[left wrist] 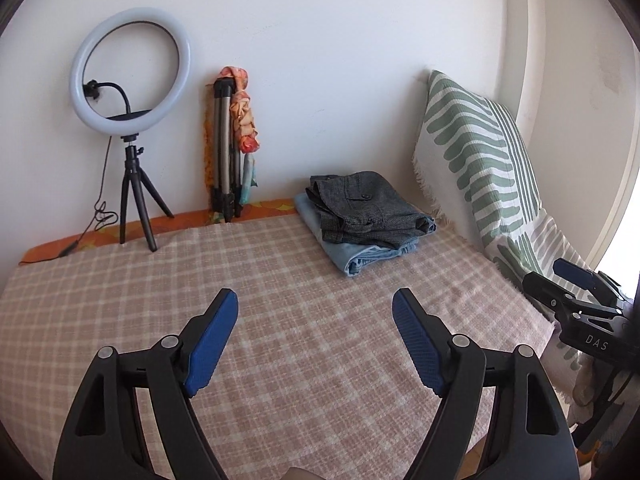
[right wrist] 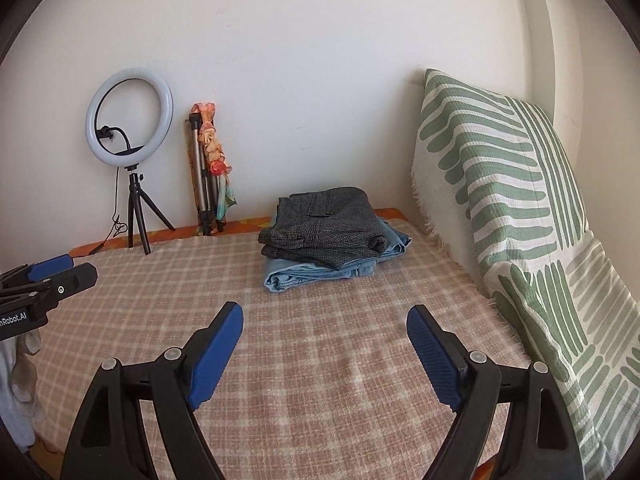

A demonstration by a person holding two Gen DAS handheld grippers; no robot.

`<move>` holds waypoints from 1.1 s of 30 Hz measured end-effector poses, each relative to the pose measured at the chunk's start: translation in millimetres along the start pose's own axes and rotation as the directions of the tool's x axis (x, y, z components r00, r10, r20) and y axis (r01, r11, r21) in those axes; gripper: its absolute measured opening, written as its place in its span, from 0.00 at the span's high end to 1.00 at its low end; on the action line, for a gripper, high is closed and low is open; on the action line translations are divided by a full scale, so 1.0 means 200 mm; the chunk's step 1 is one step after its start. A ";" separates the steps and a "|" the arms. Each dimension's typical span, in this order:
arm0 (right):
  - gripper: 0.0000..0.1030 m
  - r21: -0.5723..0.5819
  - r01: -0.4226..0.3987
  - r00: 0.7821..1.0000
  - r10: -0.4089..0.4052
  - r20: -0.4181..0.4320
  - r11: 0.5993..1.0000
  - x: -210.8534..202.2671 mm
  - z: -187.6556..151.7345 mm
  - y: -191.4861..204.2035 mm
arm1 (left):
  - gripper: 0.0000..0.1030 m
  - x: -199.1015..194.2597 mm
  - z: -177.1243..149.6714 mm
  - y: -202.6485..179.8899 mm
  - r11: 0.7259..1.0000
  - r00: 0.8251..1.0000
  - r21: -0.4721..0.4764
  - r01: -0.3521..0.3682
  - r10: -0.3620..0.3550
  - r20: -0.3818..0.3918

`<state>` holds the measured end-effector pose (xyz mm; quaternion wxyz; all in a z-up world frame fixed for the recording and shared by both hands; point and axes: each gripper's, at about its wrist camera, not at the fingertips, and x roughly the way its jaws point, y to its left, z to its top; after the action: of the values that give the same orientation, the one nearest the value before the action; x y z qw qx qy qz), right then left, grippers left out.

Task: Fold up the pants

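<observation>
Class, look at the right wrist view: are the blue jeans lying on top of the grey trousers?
No. The grey trousers lie folded on top of the blue jeans, which sit beneath them on the checked blanket.

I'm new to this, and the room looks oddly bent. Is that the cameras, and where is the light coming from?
Yes: both views are fisheye, with dark corners and the wall edges bowing. In the left view, daylight blows out white at the far right, beside the pillow. In the right view, light is soft; the folded pants look sharp.

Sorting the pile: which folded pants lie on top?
The grey checked pants with a buttoned pocket; the light blue jeans lie underneath them.
</observation>
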<state>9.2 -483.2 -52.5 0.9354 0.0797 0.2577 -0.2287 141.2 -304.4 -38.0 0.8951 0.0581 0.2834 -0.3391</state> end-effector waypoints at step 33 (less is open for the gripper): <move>0.16 0.048 0.065 0.998 -0.066 0.014 0.997 -0.02 -0.06 -0.01 | 0.21 -0.01 -0.05 -0.07 0.998 1.000 0.061 -0.026 0.027 -0.013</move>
<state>-0.7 -481.0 -59.7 0.9271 0.0916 0.2475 -0.2660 126.7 -310.3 -43.0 0.8954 0.0916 0.2782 -0.3353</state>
